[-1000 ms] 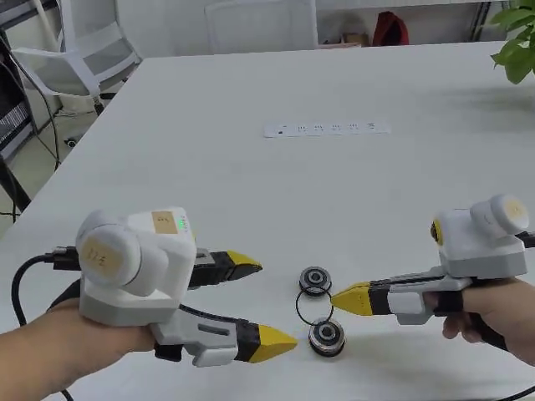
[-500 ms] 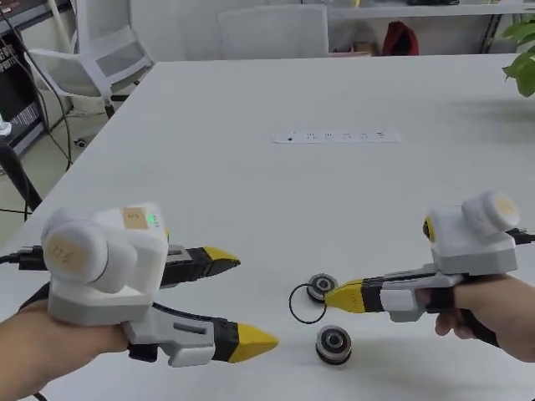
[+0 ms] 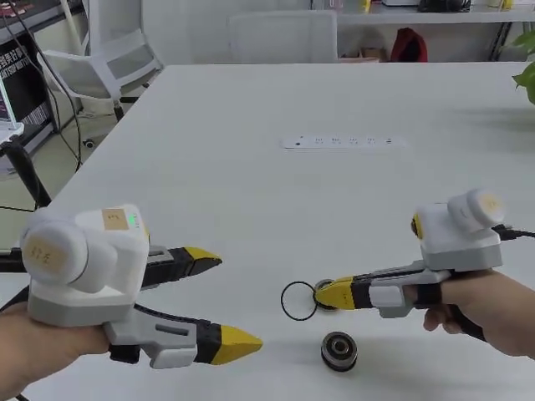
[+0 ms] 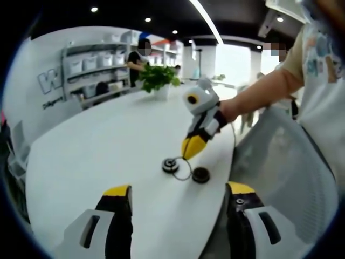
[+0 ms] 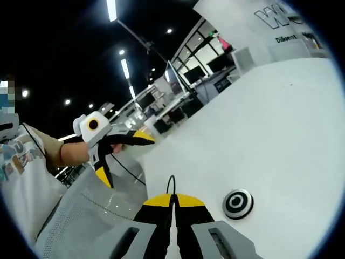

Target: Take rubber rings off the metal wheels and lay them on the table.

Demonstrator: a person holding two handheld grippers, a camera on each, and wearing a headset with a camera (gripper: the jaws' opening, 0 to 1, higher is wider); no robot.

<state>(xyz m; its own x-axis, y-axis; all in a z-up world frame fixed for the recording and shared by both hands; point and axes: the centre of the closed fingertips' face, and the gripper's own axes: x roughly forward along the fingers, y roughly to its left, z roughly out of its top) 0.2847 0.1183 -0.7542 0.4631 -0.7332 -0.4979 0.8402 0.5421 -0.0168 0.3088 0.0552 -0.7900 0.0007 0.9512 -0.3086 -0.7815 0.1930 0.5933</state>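
My right gripper (image 3: pixel 326 294) is shut on a thin black rubber ring (image 3: pixel 298 301), which sticks out to the left of its yellow tips. Just behind those tips sits one metal wheel (image 3: pixel 325 286), mostly hidden. A second wheel (image 3: pixel 338 351) lies nearer the front edge, with a dark band around it. My left gripper (image 3: pixel 226 299) is open and holds nothing, a hand's width left of the ring. In the left gripper view the ring (image 4: pixel 183 171) hangs between the two wheels (image 4: pixel 170 165) (image 4: pixel 201 174). In the right gripper view the ring (image 5: pixel 171 186) appears edge-on above the shut jaws.
A white power strip (image 3: pixel 344 142) lies across the middle of the white table (image 3: pixel 251 167). Office chairs (image 3: pixel 280 33) stand behind the far edge and a green plant (image 3: pixel 527 75) at the right. The table's left edge (image 3: pixel 75 184) drops to the floor.
The right gripper has drawn the ring from between the two wheels out to the left. The left gripper has drifted a little left, still open.
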